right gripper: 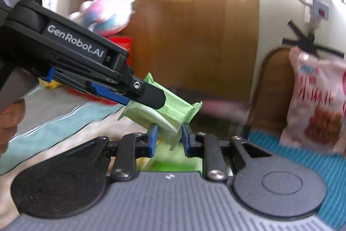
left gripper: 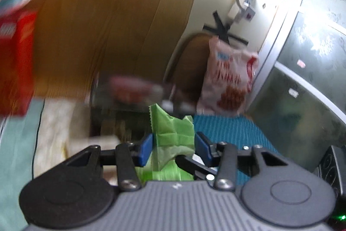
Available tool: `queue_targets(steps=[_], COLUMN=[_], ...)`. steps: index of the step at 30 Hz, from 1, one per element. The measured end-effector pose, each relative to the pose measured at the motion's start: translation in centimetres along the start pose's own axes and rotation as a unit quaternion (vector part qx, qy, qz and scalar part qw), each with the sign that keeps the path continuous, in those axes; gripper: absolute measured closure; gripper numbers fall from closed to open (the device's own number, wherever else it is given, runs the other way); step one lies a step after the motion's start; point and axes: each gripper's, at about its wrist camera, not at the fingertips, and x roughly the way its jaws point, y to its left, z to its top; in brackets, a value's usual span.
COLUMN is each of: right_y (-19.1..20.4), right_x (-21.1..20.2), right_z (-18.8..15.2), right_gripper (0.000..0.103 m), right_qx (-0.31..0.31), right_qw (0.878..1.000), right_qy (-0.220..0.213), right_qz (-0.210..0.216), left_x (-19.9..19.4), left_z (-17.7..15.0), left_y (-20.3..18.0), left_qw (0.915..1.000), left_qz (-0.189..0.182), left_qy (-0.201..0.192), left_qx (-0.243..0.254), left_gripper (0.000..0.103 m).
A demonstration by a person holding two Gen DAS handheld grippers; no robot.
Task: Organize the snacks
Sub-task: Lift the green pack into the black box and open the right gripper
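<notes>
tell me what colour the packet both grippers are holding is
Light green packet, clearest in the right wrist view.

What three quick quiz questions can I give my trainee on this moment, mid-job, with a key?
1. True or false: both grippers grip the same green packet.
2. Which stands against the chair back: A) red box, B) pink-and-white snack bag, C) plush toy?
3. Fill in: the snack bag stands on a ____ ribbed mat.

Key: 1 true: the left gripper and the right gripper are each shut on the packet. 2 B. 3 blue.
</notes>
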Motion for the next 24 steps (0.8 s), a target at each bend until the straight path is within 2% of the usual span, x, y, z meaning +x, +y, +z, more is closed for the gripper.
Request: queue_targets(steps=[3,7,10,12,15,17,18,20,22,24], right_y=[-1.6,-2.4,-2.7,-2.4,-2.1,-1.7,-1.6,-0.7,0.5,1.4], right_x=[3.4,7.2,6.9,6.0,5.3,5.6,5.9,6.4,7.1,7.6], right_z=[1.3,1.6,1.2,0.8,0.0,-0.6,-0.9,-1.3,-1.7,-2.0], right_gripper=[0.078,0.075,0.074,0.074,0.073,0.061,0.060,0.059,0.059,0.060], right_qx=[0.002,-0.005,0.006,0.013,0.041,0.061,0.071,0.069,0.062,0.079], right_qw=[1.000,1.000,1.000,1.000,0.997,0.990,0.986,0.981,0.977,0.969], right_qy=[0.001,0.018,0.009,0.002,0.032,0.071,0.086,0.110,0.136,0.161], right_qz=[-0.012,-0.024,-0.015,-0.005,0.059,0.108,0.124,0.145,0.155,0.170], left_x=[2.9,6.7,7.7,6.8,4.8,4.1,3.9,3.5,3.5,3.7], left_z=[3.0,5.0,5.1,4.8,3.6,2.3,1.6,-0.2,-1.7,-3.0], left_y=[1.1,3.3,5.2,6.5,8.8,10.2,10.7,12.0,13.0,13.6], left_qw=[0.9999,0.9996,0.9988,0.9982,0.9955,0.9923,0.9907,0.9862,0.9811,0.9763], left_qz=[0.003,0.026,0.042,0.044,0.061,0.077,0.082,0.086,0.081,0.069], left_qy=[-0.012,-0.006,0.008,-0.002,-0.004,0.015,0.025,0.043,0.061,0.079], left_qx=[0.000,-0.008,-0.024,-0.041,-0.072,-0.096,-0.106,-0.135,-0.165,-0.189], left_gripper=[0.061,0.059,0.057,0.055,0.050,0.049,0.048,0.041,0.041,0.046])
